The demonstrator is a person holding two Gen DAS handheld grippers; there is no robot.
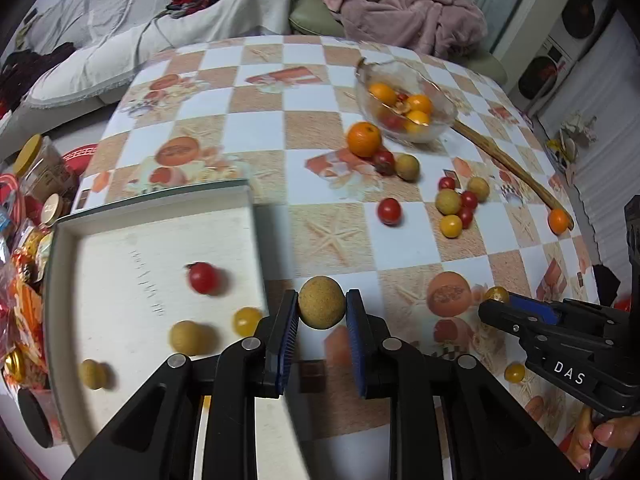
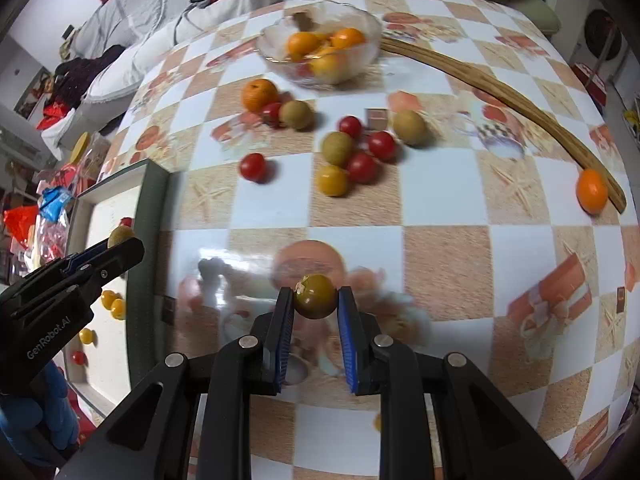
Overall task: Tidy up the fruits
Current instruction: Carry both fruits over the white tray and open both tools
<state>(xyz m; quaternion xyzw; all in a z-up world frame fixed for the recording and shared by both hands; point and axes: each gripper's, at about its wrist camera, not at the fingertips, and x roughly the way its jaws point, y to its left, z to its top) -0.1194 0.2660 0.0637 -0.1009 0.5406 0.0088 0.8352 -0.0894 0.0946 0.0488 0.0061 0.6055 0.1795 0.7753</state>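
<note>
Left gripper (image 1: 322, 307) clamps a tan longan (image 1: 321, 307) beside the white tray's (image 1: 120, 248) right rim; right gripper (image 2: 315, 297) pinches a yellow-green fruit (image 2: 315, 296) above the tabletop's (image 2: 440, 208) near edge. Loose tomatoes (image 2: 362, 167) cluster mid-table, before the glass bowl (image 2: 372, 46) near the far edge.

My left gripper (image 1: 322, 307) has its jaws closed on a tan round fruit (image 1: 321, 307), which sits at the tips of the blue pads (image 1: 289, 332). My right gripper (image 2: 315, 297) has its jaws closed on an olive-yellow fruit (image 2: 315, 296), likewise at the pad tips. My bare right hand (image 1: 608, 434) wraps that gripper's handle; my left hand (image 2: 36, 416) wears a blue glove.
</note>
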